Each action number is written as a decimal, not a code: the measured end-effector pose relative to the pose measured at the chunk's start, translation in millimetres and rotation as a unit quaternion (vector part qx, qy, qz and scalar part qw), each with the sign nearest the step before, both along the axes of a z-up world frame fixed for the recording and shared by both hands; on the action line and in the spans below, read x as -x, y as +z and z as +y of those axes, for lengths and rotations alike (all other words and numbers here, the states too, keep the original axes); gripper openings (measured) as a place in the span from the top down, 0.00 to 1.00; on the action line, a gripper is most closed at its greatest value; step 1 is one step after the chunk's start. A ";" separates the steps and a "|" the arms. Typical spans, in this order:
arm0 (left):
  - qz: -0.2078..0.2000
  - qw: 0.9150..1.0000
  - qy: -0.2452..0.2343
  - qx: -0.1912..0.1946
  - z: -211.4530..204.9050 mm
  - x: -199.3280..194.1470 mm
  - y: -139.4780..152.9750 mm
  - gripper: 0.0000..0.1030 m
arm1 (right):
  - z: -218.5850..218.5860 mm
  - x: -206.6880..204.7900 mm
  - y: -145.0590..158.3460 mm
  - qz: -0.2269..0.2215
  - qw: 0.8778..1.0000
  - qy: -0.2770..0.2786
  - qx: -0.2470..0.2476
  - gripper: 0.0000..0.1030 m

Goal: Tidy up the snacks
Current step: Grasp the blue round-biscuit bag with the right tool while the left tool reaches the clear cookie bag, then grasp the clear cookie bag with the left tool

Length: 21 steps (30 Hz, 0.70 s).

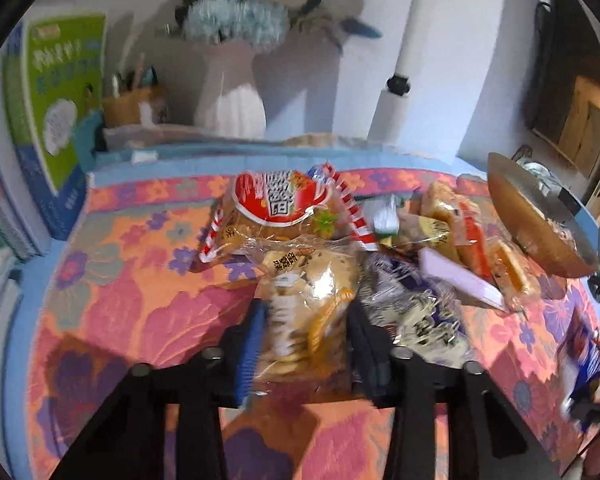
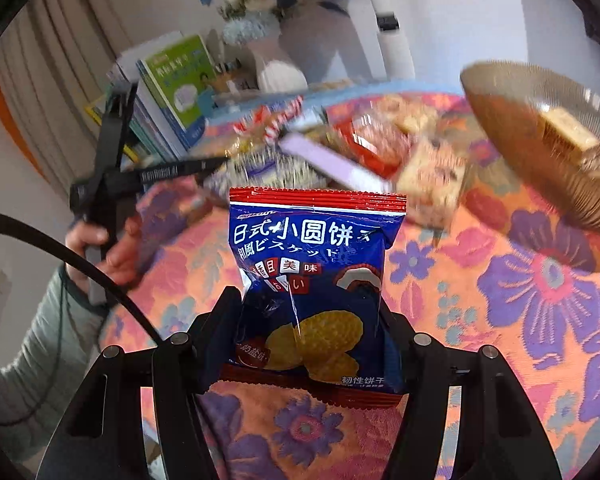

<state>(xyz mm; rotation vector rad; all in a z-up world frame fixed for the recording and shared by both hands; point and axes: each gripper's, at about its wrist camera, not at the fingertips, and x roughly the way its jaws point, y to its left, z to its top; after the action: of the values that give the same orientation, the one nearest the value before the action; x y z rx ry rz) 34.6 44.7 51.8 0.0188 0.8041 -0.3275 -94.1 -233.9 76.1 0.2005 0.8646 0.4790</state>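
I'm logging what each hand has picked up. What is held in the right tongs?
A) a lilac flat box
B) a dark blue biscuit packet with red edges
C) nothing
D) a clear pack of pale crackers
B: in the right wrist view the right tongs are shut on the dark blue biscuit packet, red strips at its top and bottom, held above the floral tablecloth.

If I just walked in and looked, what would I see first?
Probably the blue biscuit packet with red edges, pinched upright in the right gripper above the flowery tablecloth. Next, the left gripper squeezing a clear bag of crackers at the near edge of the snack pile. A ribbed gold bowl sits to the right of the pile.
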 end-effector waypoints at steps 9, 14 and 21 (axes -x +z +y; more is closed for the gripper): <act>0.035 0.997 0.028 -0.058 -6.7 4.9 4.0 0.46 | -19.0 15.1 30.5 -0.039 0.999 -0.017 -0.018 0.41; 0.067 0.997 0.014 0.021 -2.8 9.7 -7.4 0.34 | -26.1 17.3 21.3 -0.022 0.999 -0.024 -0.015 0.41; 0.026 0.999 -0.011 -0.041 -49.6 23.5 -2.4 0.33 | -29.7 11.6 9.8 -0.005 0.999 -0.026 -0.023 0.41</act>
<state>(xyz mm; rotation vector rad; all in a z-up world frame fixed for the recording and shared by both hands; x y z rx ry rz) 11.0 -4.9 49.3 0.0972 0.8683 -0.3167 -105.7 -263.5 85.9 0.2619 0.8374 0.4515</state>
